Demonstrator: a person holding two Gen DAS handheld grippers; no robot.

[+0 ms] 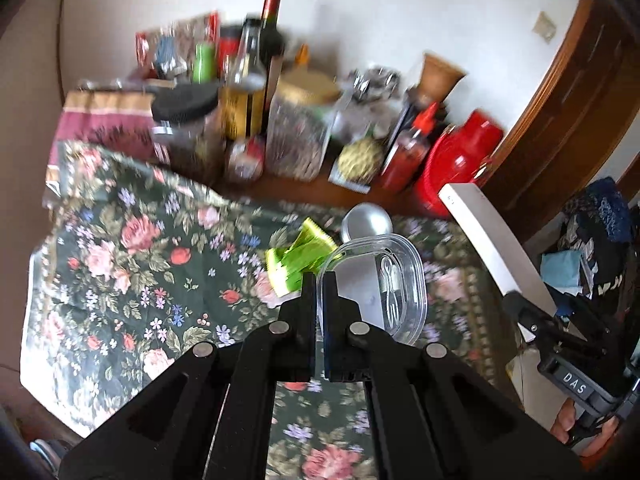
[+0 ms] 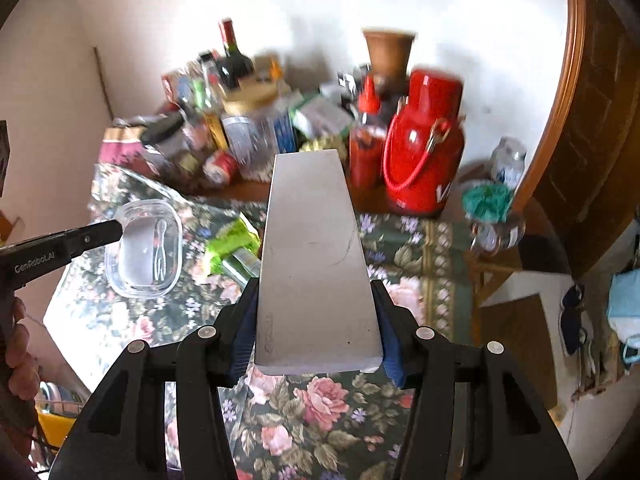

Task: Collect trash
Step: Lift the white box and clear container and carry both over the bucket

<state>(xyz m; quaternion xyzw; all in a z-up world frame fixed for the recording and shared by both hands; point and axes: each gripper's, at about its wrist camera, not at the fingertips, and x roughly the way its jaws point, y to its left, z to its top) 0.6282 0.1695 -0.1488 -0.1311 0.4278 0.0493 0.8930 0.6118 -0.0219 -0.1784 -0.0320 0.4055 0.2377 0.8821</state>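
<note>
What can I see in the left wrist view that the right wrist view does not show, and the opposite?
Only the left wrist view shows a silver spoon lying behind the clear plastic container.

Only the right wrist view shows a glass jar and a teal bundle at the table's right end.

Both show the left claw shut on the container's rim, the right claw shut on a white box, the green wrapper on the floral tablecloth, and the red jug.
</note>
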